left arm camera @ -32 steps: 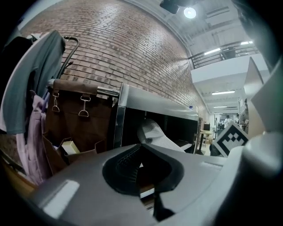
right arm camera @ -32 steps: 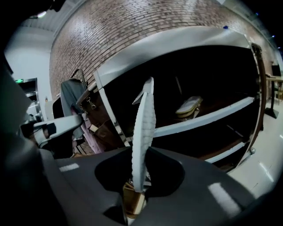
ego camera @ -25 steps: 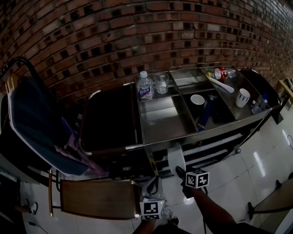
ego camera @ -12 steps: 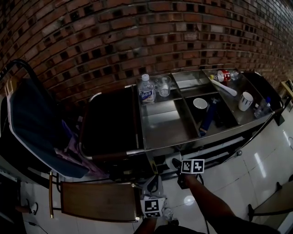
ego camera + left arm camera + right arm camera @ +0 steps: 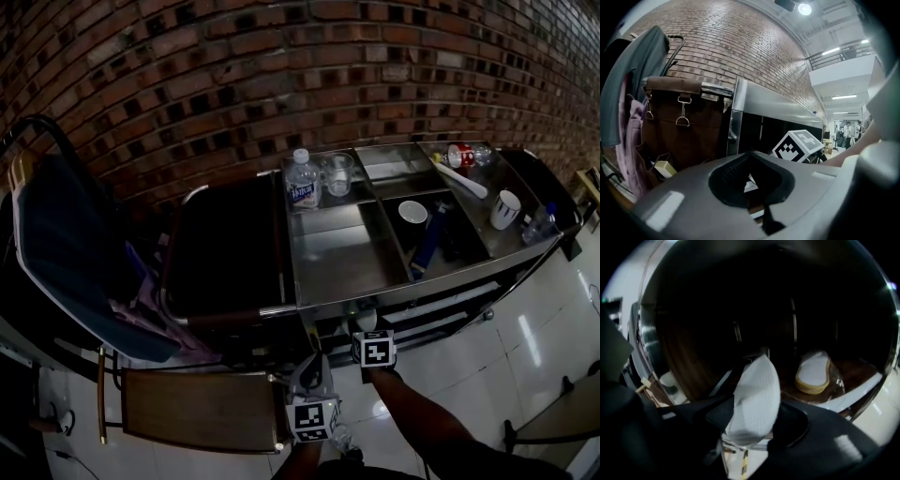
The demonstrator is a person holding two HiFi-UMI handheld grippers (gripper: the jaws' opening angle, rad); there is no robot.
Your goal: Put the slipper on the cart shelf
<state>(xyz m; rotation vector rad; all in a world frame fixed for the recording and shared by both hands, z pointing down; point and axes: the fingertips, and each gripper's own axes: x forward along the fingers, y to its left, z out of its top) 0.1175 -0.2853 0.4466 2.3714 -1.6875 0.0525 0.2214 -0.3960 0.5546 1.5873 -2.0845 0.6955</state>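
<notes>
A white slipper (image 5: 754,399) stands between the jaws of my right gripper (image 5: 757,430), its broad face toward the camera. Those jaws have just been opening and now stand apart around it. Beyond it, a second pale slipper (image 5: 813,371) lies in clear wrap on the cart's dark lower shelf (image 5: 855,373). In the head view my right gripper (image 5: 366,323) reaches under the steel cart top (image 5: 337,258), with only a sliver of the slipper (image 5: 367,319) showing. My left gripper (image 5: 311,373) hangs just left of it, outside the cart; its grey jaws (image 5: 754,187) meet, with nothing clearly held.
On the cart top stand a water bottle (image 5: 301,179), a glass (image 5: 337,172), a bowl (image 5: 412,211), a mug (image 5: 502,208) and a red-labelled bottle (image 5: 457,152). A dark bag (image 5: 225,244) hangs at the cart's left end. A blue-draped chair (image 5: 66,244) and wooden seat (image 5: 202,408) stand left.
My right gripper has moved up and left in the head view, carrying the slipper in under the cart top. The left gripper has shifted only slightly.
</notes>
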